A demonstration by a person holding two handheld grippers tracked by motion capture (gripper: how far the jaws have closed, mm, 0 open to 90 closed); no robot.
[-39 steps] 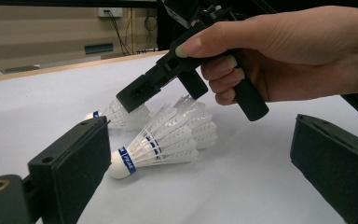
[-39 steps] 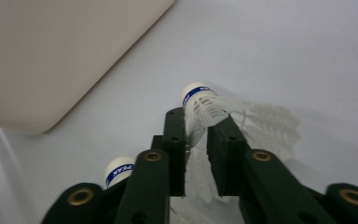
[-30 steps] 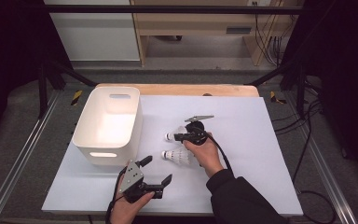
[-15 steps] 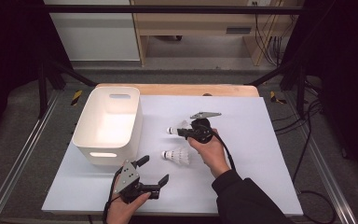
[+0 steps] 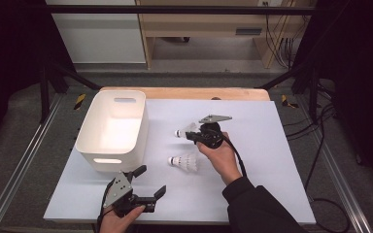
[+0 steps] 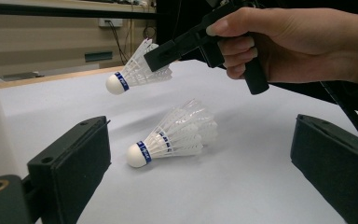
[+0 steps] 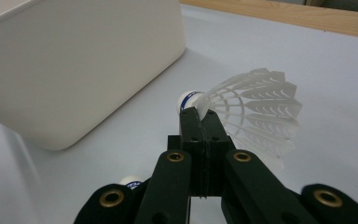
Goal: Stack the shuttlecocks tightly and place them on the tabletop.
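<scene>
A white feather shuttlecock (image 5: 185, 130) with a blue band hangs above the white table, and my right gripper (image 5: 191, 135) is shut on its skirt. The right gripper view shows the jaws (image 7: 199, 116) closed on the feathers of that shuttlecock (image 7: 256, 112), its cork pointing at the bin. A second shuttlecock (image 5: 185, 162) lies on its side on the table just below. My left gripper (image 5: 150, 180) stands open near the front edge, with nothing between its jaws. Ahead of the left gripper (image 6: 200, 163) are the lying shuttlecock (image 6: 177, 135) and the lifted one (image 6: 135, 74).
A white plastic bin (image 5: 108, 156) with handle slots stands at the left of the table, close to the left gripper. The same bin's wall (image 7: 74, 70) rises just beyond the held shuttlecock. A wooden strip (image 5: 184, 93) runs along the table's far edge.
My right gripper has risen with the shuttlecock, which has come up off the table. The left gripper has drifted slightly toward the front edge, still open.
</scene>
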